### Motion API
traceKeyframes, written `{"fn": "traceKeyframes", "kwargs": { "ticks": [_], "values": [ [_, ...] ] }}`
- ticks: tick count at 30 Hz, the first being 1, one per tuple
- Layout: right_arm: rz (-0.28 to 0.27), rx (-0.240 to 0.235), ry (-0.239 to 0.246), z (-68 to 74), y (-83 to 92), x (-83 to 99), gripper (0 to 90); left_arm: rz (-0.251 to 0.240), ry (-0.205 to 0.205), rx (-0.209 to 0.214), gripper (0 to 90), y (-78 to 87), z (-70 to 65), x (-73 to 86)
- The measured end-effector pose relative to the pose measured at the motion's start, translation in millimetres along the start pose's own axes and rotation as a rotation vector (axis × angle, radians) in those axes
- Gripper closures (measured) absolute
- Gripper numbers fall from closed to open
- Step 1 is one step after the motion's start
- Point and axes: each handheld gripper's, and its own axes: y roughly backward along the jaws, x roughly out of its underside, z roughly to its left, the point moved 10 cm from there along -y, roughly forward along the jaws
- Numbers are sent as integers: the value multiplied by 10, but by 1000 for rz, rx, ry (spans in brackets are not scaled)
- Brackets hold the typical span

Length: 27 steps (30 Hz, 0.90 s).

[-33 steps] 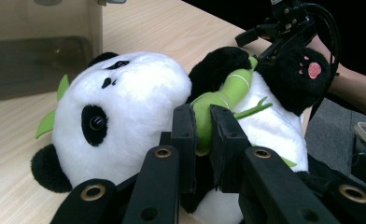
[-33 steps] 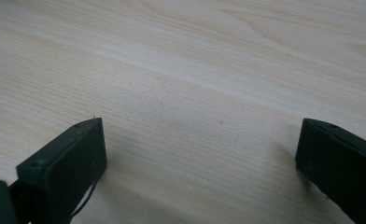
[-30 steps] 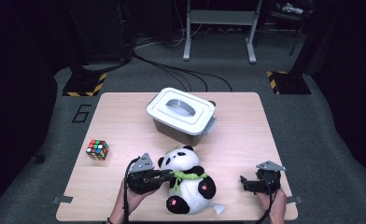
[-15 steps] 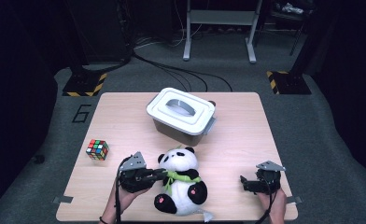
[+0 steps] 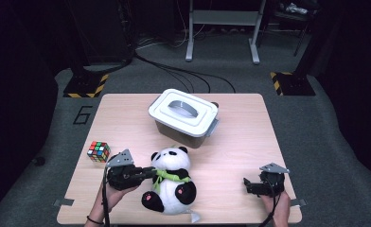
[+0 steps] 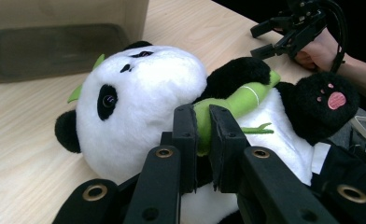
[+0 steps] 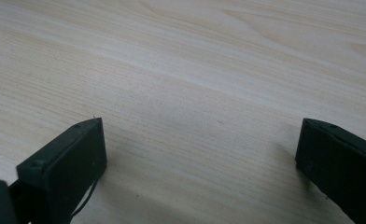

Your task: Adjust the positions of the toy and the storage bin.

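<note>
Left gripper (image 6: 203, 135) clamped on panda's scarf (image 6: 232, 105)

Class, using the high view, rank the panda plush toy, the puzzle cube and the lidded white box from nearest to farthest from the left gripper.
1. Black-and-white panda plush toy: clamped in the left gripper.
2. Multicoloured puzzle cube: near the table's left edge.
3. White-lidded plastic box: centre, farther back.

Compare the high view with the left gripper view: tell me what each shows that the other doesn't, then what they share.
High view alone: the lidded white bin from above, the colour cube, the table's edges and the floor.
Left gripper view alone: the jaws closed on the panda's green bamboo piece, and the pink paw pad.
Both: the panda, the left gripper gripping it, and the right gripper apart from it.
</note>
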Motion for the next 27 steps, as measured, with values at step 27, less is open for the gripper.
{"fn": "traceKeyframes", "kwargs": {
  "ticks": [27],
  "values": [
    [1,1,0,-2,1,1,10,6,70,-115,665,159,397,28]
  ]
}}
